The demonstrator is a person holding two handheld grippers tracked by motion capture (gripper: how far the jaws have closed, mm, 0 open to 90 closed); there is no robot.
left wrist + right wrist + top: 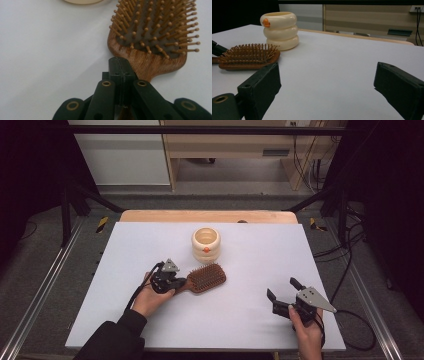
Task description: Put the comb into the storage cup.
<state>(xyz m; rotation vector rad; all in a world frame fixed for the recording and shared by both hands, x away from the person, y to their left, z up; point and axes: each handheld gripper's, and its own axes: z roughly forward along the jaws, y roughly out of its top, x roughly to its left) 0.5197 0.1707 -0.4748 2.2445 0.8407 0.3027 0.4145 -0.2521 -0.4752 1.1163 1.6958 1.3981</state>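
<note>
Right gripper [282, 296] rested with jaws wide apart, nothing between. Left gripper [176, 281] clamped on handle of wooden hairbrush [205, 278] (bristles up), flat on white counter [250, 270], near cream cup [206, 244].

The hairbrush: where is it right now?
In the high view the hairbrush lies left of the table's centre, just in front of the cream holder, its handle clamped by the left gripper.

A pale lavender-white tabletop [260, 270] lies on a light wooden board whose rounded edge [150, 216] shows at twelve o'clock. Beyond it stands a light wooden cabinet [225, 145], beside a white panel [125, 160] at eleven o'clock. Grey carpeted floor [45, 265] surrounds the table, with black cables [345, 255] at three o'clock.
</note>
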